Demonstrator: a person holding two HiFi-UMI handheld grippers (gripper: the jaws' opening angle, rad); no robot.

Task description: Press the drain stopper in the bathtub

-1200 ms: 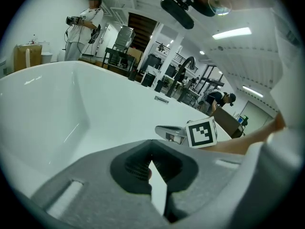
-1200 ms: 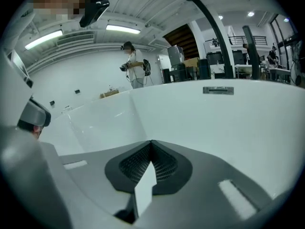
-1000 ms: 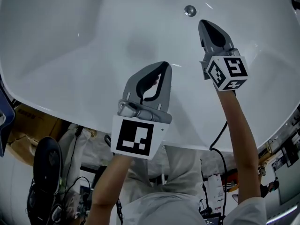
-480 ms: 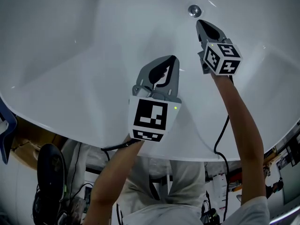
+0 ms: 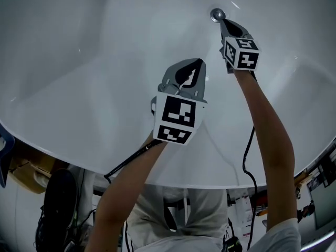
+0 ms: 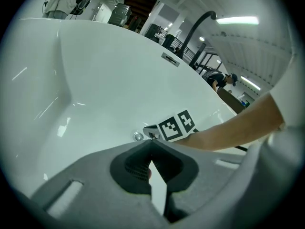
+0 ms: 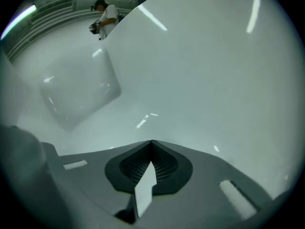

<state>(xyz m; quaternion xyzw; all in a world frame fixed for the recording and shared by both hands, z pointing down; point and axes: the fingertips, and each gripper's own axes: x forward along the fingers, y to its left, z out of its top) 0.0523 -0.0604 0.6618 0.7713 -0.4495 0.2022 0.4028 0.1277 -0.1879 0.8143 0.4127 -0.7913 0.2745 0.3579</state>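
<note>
Nearest the head camera, 2 bare forearms reach over the rim of the white bathtub (image 5: 94, 56).

Left gripper (image 5: 197, 62): hangs above the tub floor, well short of the drain. Its own view shows the jaws closed tip to tip with nothing between them. It is idle.

Right gripper (image 5: 221, 21): extended further, jaws also pressed together and empty, forming 1 blunt point. That point sits at the near edge of the drain stopper (image 5: 216, 14).

Drain stopper: a small round chrome cap set in the tub floor, toward the far end. Contact with the right gripper cannot be confirmed from any view. The right gripper view shows only bare enamel past its jaws, so the stopper is hidden beneath them.

Assessment: the press appears imminent but not centred.

Risks:
- Pressure on the cap's edge could tilt it, and the latch may not engage.
- The closed tip could skid off the rounded chrome onto glossy enamel and mark it.
- Alignment depends on the head view alone.
</note>
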